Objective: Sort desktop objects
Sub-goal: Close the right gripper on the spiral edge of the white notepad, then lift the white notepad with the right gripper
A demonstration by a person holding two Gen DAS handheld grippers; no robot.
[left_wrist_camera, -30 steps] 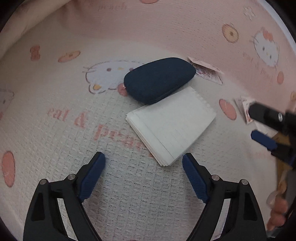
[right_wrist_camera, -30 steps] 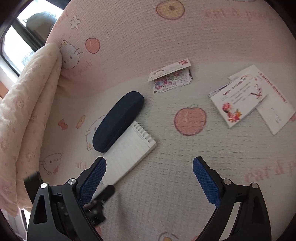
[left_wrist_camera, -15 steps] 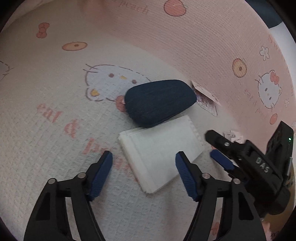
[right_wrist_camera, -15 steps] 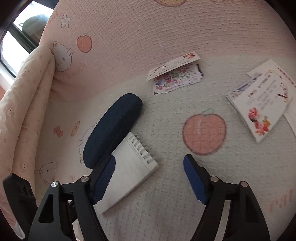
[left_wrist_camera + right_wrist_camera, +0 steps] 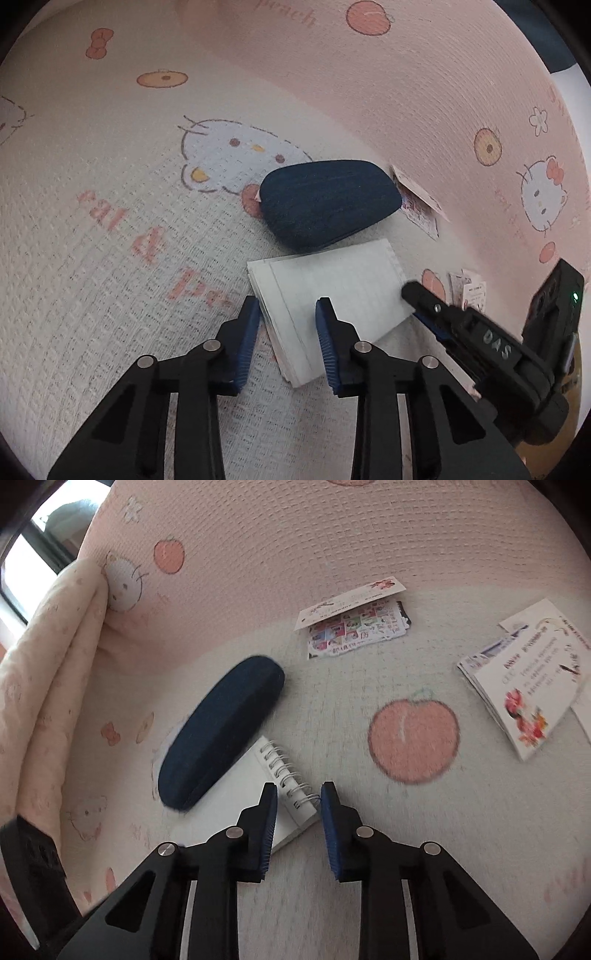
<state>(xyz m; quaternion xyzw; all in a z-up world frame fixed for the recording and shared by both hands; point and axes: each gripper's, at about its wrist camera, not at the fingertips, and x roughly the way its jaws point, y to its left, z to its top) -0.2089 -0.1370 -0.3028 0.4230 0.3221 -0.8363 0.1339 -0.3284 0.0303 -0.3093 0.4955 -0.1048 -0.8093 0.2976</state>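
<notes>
Pink-and-white waffle-weave cloth [image 5: 369, 849] with cat and peach prints is covering the surface and rising as a soft wall behind the objects.

A white spiral notebook [image 5: 332, 291] is lying flat on the cloth. A dark blue glasses case [image 5: 328, 203] is lying just beyond it, with its near edge overlapping the notebook's far edge.

The left hand-held gripper [image 5: 287, 325] is pointing down at the notebook's loose-page end. Its jaws have just been closing, and they are standing narrow with the near corner of the page stack between the blue pads. Whether the pads are pressing on the paper cannot be told.

The right hand-held gripper [image 5: 298, 805] is sitting at the opposite, wire-bound end. Its jaws have also just been closing, and the corner of the notebook with the last coils of the spiral binding [image 5: 286, 771] is lying between the pads. The left pad is overlapping the cover; firm contact cannot be confirmed.

In the right wrist view, a sticker sheet with a card on top [image 5: 352, 622] is lying near the cloth wall, well apart from the notebook. A stack of flower-printed cards [image 5: 528, 686] is lying at the right edge.
</notes>
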